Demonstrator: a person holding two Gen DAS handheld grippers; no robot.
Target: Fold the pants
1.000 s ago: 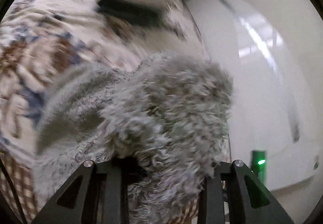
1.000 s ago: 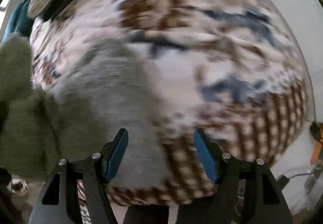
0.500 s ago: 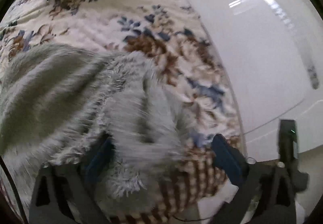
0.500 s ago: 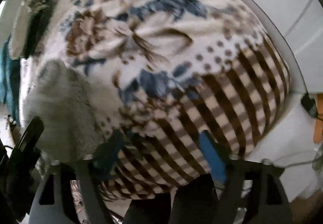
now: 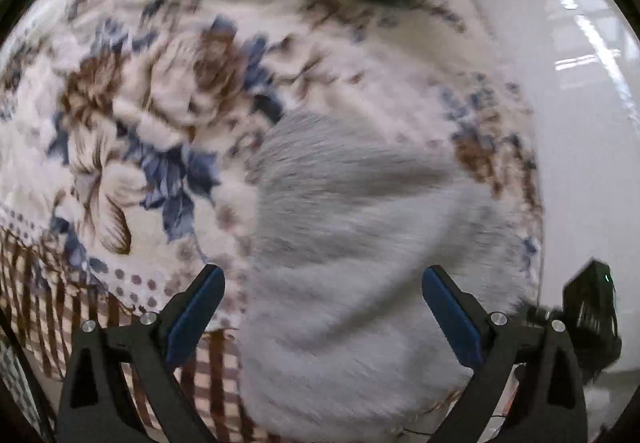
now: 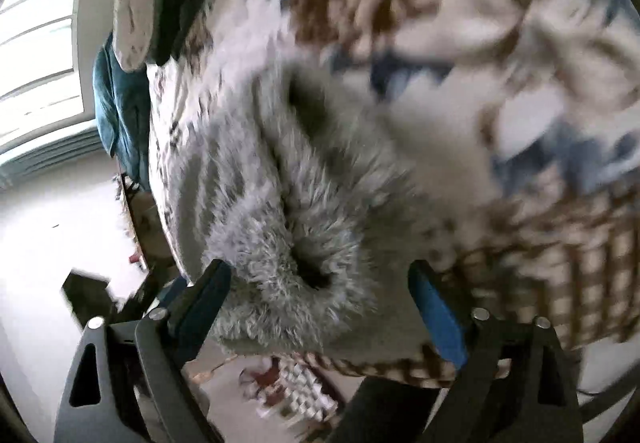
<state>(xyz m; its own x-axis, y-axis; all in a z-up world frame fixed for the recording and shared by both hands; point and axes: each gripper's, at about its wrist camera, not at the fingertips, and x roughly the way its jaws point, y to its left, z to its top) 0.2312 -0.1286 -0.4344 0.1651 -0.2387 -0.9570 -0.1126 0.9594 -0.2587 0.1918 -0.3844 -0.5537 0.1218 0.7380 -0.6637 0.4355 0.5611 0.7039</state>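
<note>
Fluffy grey fleece pants point(image 5: 352, 243) on a floral blanket-covered bed point(image 5: 132, 115)
Left tool point(image 5: 322, 307) spread wide above them; right tool point(image 6: 320, 303) closing around a blurred fold, contact unclear.

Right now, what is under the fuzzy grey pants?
The fuzzy grey pants lie on a flowery blanket with a brown checked border. Whatever is beneath the blanket is covered.
</note>
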